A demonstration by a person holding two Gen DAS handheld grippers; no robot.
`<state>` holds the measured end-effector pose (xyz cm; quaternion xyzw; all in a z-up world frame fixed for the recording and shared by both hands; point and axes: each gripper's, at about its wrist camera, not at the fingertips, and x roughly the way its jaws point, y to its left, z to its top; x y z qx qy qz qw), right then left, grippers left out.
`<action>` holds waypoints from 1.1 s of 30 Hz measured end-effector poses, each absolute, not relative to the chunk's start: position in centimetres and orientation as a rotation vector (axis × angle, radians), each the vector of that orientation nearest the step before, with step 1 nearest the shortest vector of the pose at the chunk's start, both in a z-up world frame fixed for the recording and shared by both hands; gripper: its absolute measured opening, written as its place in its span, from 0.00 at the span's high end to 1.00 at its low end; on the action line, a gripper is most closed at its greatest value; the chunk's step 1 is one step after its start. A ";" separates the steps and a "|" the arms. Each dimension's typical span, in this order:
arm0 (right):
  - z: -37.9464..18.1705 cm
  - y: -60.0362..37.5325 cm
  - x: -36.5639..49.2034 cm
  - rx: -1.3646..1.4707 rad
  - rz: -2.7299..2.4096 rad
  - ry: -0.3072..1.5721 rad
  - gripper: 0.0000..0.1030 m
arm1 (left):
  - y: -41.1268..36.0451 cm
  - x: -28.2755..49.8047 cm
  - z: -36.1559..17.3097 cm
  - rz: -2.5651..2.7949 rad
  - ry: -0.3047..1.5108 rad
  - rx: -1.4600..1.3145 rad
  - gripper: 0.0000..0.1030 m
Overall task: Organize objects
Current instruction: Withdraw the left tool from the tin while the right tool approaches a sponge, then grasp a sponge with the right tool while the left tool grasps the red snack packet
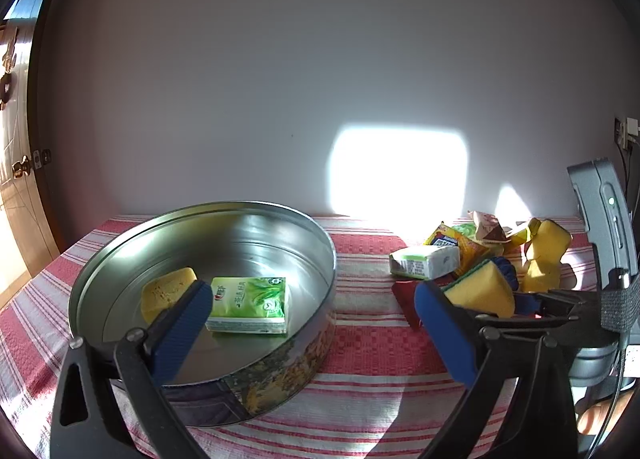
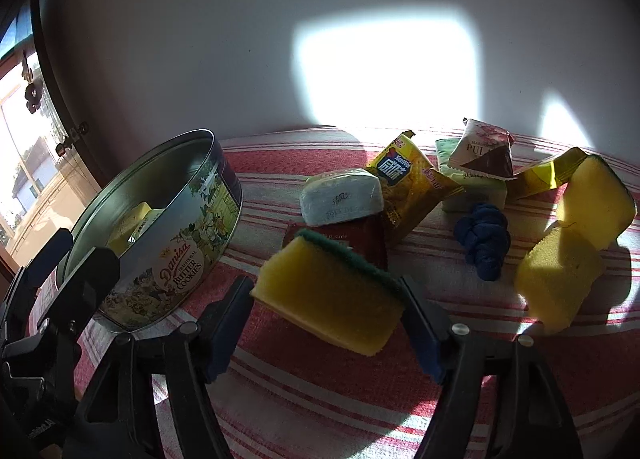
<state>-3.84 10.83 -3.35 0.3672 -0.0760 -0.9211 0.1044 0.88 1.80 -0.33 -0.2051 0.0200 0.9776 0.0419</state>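
A round cookie tin (image 1: 320, 235) stands on the striped cloth; it also shows in the right wrist view (image 2: 188, 255). Inside lie a yellow sponge (image 1: 164, 289) and a green tissue pack (image 1: 250, 303). My left gripper (image 1: 316, 319) is open and empty, hovering over the tin's near rim. My right gripper (image 2: 326, 319) is shut on a yellow sponge with a green scrub side (image 2: 328, 295), held just above the cloth; it also shows in the left wrist view (image 1: 482, 291). Right of the tin lies a pile: a white tissue pack (image 2: 340, 197), a yellow snack bag (image 2: 412, 187), a blue cloth knot (image 2: 484, 239).
Two more yellow sponges (image 2: 560, 279) (image 2: 600, 203) lie at the right. A dark red packet (image 2: 368, 235) lies under the white pack. A brown-and-white packet (image 2: 486, 151) sits at the back. A wall runs behind the table; a door (image 1: 16, 179) is at the left.
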 end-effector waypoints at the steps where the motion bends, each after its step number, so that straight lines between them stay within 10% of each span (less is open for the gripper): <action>1: -3.2 10.8 -3.8 1.081 -2.712 -0.211 0.36 | 1.9 0.9 -0.3 2.993 0.063 -0.626 0.01; 19: 2.5 19.5 0.2 0.807 -3.179 -0.205 0.38 | 10.0 -3.1 -1.8 2.801 0.228 -0.843 0.01; 33: 2.2 21.4 -0.1 0.786 -3.158 -0.432 0.37 | 13.1 -10.3 -6.1 2.665 0.013 -1.366 0.09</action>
